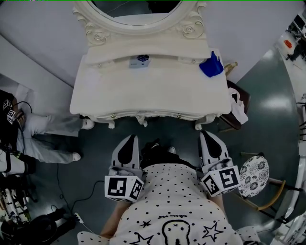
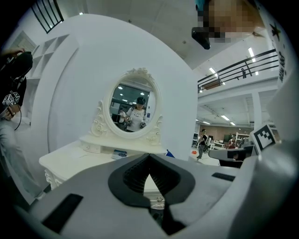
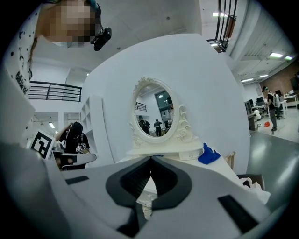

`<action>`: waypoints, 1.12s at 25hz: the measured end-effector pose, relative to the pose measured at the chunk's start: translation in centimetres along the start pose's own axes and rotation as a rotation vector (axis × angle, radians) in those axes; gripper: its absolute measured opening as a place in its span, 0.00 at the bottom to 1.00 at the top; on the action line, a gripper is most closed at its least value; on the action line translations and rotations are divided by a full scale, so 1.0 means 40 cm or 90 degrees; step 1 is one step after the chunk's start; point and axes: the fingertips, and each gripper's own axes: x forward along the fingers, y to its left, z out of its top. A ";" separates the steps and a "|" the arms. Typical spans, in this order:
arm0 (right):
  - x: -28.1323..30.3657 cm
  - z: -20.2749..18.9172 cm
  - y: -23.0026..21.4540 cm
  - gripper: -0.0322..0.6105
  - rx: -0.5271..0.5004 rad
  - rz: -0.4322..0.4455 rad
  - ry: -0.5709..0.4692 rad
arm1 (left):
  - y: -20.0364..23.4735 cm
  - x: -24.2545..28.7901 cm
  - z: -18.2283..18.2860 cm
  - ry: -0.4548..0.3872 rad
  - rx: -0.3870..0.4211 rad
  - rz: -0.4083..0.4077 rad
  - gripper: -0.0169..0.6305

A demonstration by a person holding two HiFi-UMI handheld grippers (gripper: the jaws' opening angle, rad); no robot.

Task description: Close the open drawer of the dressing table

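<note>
The white dressing table (image 1: 148,93) with its oval mirror (image 1: 138,12) stands straight ahead of me. Its front edge (image 1: 143,116) carries small handles, and from above I cannot make out a drawer standing out of it. A blue object (image 1: 211,66) lies at the table's back right, and a small blue-and-white item (image 1: 140,60) sits below the mirror. My left gripper (image 1: 131,139) and right gripper (image 1: 205,135) hang side by side short of the table, apart from it. The left gripper (image 2: 149,156) and right gripper (image 3: 151,158) are both shut with nothing between the pads.
A person in white trousers (image 1: 52,131) is at the left beside dark equipment and floor cables (image 1: 67,201). A brown stand with white cloth (image 1: 237,107) sits by the table's right end. A patterned round stool (image 1: 253,174) stands at my right.
</note>
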 end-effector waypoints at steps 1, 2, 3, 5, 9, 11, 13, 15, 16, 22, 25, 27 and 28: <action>0.000 0.001 0.000 0.06 0.001 0.000 -0.002 | 0.001 -0.001 0.000 0.001 0.000 0.001 0.05; 0.000 0.002 0.000 0.06 0.003 0.001 -0.003 | 0.002 -0.001 0.000 0.002 0.001 0.003 0.05; -0.001 0.002 0.000 0.06 0.004 0.002 -0.004 | 0.002 -0.002 0.000 0.001 0.003 0.004 0.05; 0.000 0.001 0.001 0.06 0.004 0.004 -0.004 | 0.000 -0.004 0.001 0.000 0.005 0.004 0.05; 0.001 0.001 0.009 0.06 -0.003 0.011 -0.002 | 0.000 -0.004 0.000 0.001 0.003 0.002 0.05; 0.000 0.000 0.010 0.06 -0.004 0.012 -0.001 | -0.001 -0.003 0.000 0.000 0.002 0.001 0.05; -0.002 -0.001 0.007 0.06 -0.003 0.010 -0.001 | -0.003 -0.002 -0.001 0.002 0.002 -0.001 0.05; -0.004 -0.001 0.003 0.06 -0.001 0.007 -0.002 | -0.008 0.002 -0.002 0.004 0.003 -0.005 0.05; -0.005 0.000 -0.001 0.06 0.000 0.005 -0.003 | -0.011 0.004 -0.003 0.006 0.004 -0.007 0.05; -0.001 0.001 -0.003 0.06 -0.001 0.006 -0.001 | -0.019 0.015 -0.003 0.012 0.009 -0.015 0.05; 0.001 0.001 -0.004 0.06 0.000 0.006 -0.001 | -0.019 0.016 -0.004 0.013 0.009 -0.015 0.05; 0.002 0.000 -0.004 0.06 0.000 0.008 0.000 | -0.019 0.016 -0.005 0.013 0.009 -0.014 0.05; 0.003 -0.001 -0.004 0.06 0.000 0.010 0.001 | -0.019 0.017 -0.005 0.014 0.008 -0.013 0.05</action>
